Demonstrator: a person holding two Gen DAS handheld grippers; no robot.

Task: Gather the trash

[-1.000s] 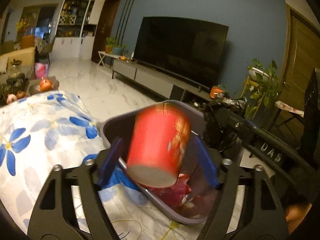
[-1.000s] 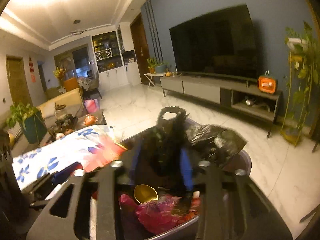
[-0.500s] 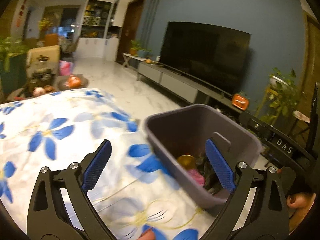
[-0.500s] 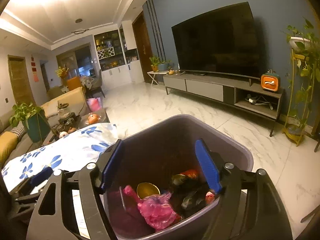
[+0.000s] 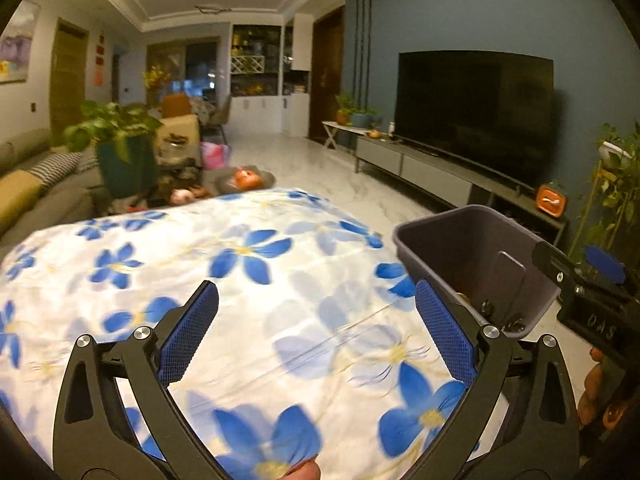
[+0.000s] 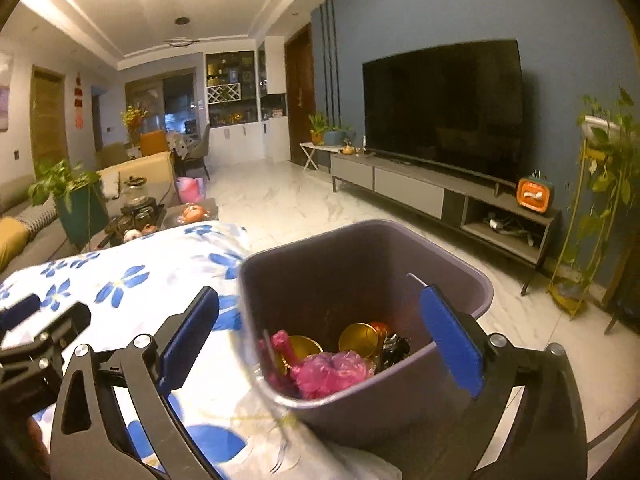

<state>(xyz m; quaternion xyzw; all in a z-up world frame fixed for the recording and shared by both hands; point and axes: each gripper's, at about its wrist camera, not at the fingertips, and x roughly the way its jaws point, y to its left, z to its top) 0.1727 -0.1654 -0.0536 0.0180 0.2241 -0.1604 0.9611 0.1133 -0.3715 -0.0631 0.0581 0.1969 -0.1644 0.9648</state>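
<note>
Blue-padded, both my tongs, left (image 5: 316, 332) and right (image 6: 320, 336), just opened wide, empty; grey bin (image 6: 360, 252) holds trash (image 6: 332, 372).

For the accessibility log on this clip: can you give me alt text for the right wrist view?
The open, empty right gripper hovers over a grey trash bin holding a pink plastic bag, gold lids and dark wrapping. The bin stands beside a blue-flowered white cloth, with the left gripper at the left edge. Behind is a living room with a large television.
</note>
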